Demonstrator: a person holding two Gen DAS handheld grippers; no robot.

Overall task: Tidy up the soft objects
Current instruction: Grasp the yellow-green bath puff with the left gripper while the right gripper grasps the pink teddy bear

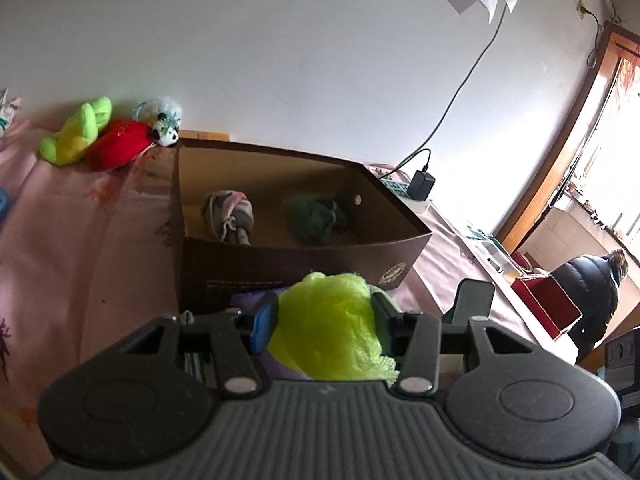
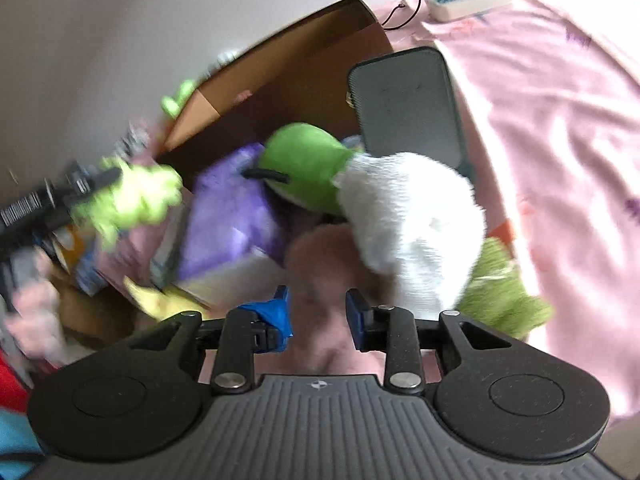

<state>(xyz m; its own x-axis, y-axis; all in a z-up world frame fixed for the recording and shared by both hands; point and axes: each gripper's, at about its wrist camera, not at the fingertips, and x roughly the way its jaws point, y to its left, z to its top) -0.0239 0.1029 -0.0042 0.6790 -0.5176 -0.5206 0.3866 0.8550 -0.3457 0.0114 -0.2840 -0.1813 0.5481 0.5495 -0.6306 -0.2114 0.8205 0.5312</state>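
Note:
My left gripper (image 1: 324, 320) is shut on a lime-green fluffy mesh bundle (image 1: 328, 336), held just in front of a brown cardboard box (image 1: 280, 260). Inside the box lie a grey-pink plush (image 1: 230, 216) and a dark green soft thing (image 1: 316, 216). In the blurred right wrist view, my right gripper (image 2: 318, 316) hovers over a pink-brown soft thing (image 2: 320, 264) that shows between its blue pads (image 2: 360, 316); the blur hides whether they press on it. A green and white plush (image 2: 400, 220) lies just beyond. At the left is the left gripper (image 2: 116, 188) with the lime bundle (image 2: 140, 200).
A green-yellow plush (image 1: 76, 132), a red plush (image 1: 118, 146) and a small panda (image 1: 168, 132) lie on the pink bedsheet (image 1: 80, 240) by the wall. A purple packet (image 2: 228, 216) and a dark flat panel (image 2: 404, 100) sit by the box. A power strip (image 1: 408, 192), a red case (image 1: 548, 304) and a person (image 1: 596, 292) are to the right.

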